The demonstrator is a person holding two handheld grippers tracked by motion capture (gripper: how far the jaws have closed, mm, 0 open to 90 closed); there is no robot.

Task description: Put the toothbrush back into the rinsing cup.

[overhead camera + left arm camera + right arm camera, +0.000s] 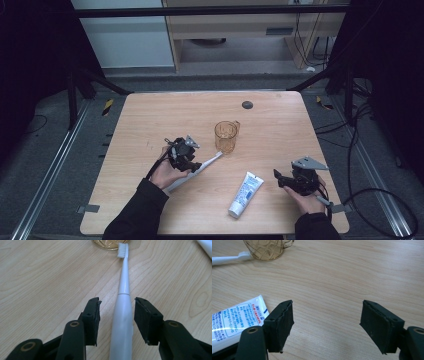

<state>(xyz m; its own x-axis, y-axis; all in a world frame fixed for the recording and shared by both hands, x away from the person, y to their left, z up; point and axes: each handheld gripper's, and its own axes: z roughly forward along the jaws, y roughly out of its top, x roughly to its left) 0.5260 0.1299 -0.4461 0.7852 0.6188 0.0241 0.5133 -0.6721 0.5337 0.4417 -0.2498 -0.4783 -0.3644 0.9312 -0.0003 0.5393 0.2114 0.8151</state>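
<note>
Wooden bench (150, 210) up close: toothpaste tube (245, 194) lies just beside the right gripper (278, 178), fingers wide open on nothing. Left gripper (117, 315) straddles the white toothbrush (122, 315), fingers parted, not pinching. Farther back, amber cup (226, 136) sits empty, bristles at its base.

counter (280, 115): pale wood-grain laminate, smooth, faint satin sheen. toothbrush (123, 315): white plastic, smooth and glossy along the handle; bristles white, fine, matt. cup (226, 136): clear amber plastic or glass, cannot tell which; glossy, with a faceted diamond pattern in the wall. tube (246, 193): white soft plastic, glossy, with blue print. left gripper (117, 315) and right gripper (327, 322): black matt plastic; fingers (283, 325) faced with dull, rubber-like black pads, slightly rough at the edges; brass-coloured metal rivets.
</note>
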